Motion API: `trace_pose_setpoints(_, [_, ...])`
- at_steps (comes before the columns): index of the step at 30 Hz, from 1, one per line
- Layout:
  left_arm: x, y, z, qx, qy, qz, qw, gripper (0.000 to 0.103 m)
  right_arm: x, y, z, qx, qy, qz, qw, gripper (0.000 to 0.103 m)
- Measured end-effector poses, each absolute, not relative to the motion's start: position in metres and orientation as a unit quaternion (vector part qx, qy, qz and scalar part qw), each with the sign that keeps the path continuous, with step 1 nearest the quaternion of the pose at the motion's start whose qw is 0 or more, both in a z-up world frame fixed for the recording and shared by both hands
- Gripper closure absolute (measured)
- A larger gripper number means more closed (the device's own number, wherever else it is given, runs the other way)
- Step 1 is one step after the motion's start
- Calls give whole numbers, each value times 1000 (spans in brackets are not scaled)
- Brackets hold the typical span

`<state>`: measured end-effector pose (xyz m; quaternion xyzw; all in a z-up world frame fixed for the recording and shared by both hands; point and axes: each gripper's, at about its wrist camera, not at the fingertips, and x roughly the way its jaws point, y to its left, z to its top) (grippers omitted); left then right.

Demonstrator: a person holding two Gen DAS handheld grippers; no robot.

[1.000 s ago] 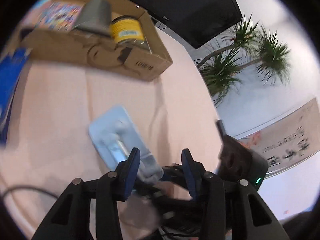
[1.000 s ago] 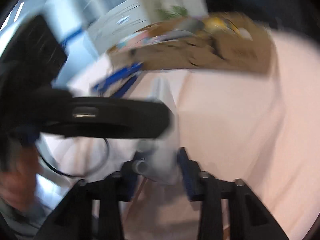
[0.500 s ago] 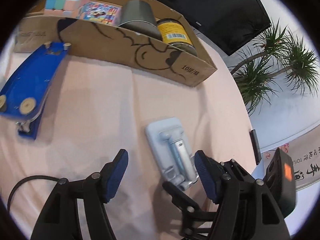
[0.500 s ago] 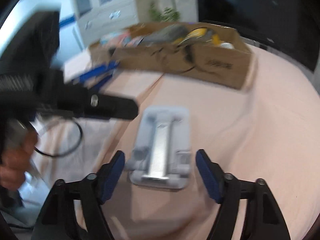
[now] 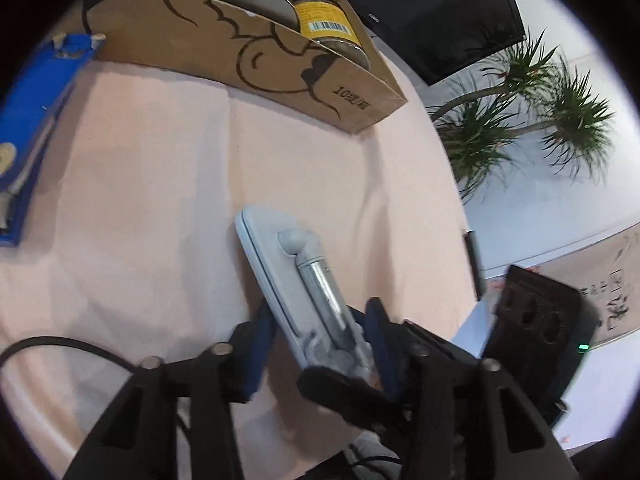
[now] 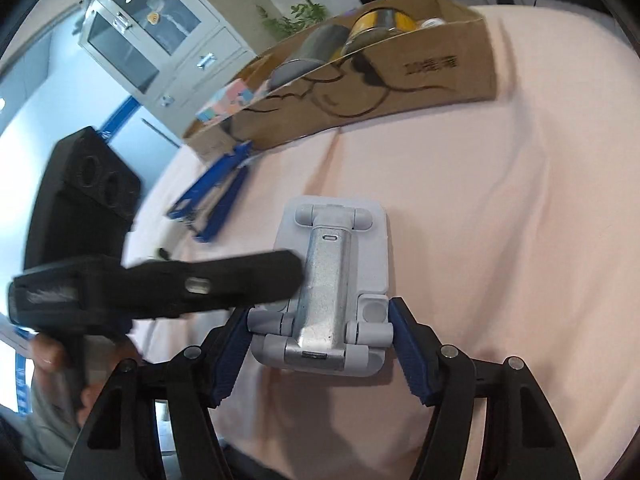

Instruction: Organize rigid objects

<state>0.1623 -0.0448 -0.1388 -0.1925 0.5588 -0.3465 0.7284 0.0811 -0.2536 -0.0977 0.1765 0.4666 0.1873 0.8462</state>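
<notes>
Folded phone stand (image 6: 332,288) on the worktop (image 6: 500,220) was bracketed by both closing grippers, left gripper (image 5: 320,344) pinching it edgewise, right gripper (image 6: 320,344) pads not yet pressed.

Phone stand (image 6: 334,280) on tablecloth (image 6: 500,220), cardboard box (image 6: 400,80) behind it, stapler (image 6: 212,196) to its left.

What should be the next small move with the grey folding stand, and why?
Probably let the left gripper finish closing, then lift the stand toward the cardboard box: both grippers' fingers are closing around its hinged end, and it still lies flat on the cloth.
</notes>
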Motion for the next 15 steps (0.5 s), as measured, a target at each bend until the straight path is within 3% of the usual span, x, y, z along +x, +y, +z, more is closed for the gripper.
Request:
trace_pose_setpoints(7, [168, -24, -78, -177, 491, -337, 784, 73, 93, -213, -46, 146, 407, 220, 875, 39])
trace_pose_setpoints(15, [260, 15, -8, -176, 445, -312, 821, 73, 176, -170, 21, 140, 342, 234, 899, 39])
